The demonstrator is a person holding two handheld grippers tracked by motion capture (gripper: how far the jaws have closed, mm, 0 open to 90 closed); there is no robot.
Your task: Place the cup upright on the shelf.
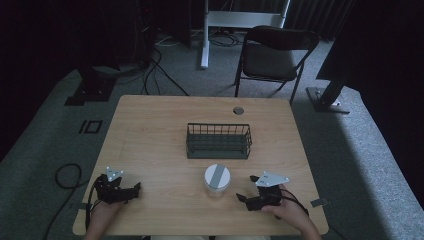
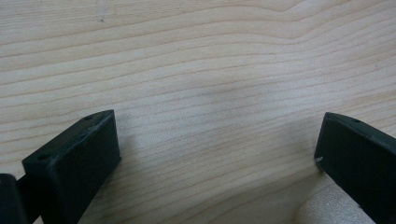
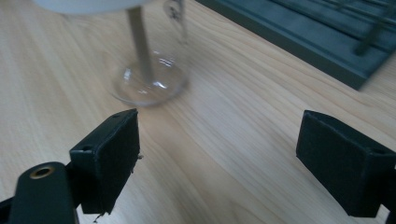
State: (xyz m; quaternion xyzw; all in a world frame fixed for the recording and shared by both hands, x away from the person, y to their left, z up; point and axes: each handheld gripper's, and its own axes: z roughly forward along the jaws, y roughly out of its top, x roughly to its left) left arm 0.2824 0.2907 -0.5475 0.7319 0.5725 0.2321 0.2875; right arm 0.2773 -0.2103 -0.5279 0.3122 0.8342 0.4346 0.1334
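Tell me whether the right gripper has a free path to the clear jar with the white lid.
Probably yes. The right gripper sits open beside the jar, with bare table between them; the basket stands behind the jar, out of the way.

A: item count on the counter?
B: 1 clear jar with white lid. 1 dark wire basket.
A: grippers?
B: 2, left gripper and right gripper, 2 fingers each.
A: off the counter?
B: 1 folding chair.
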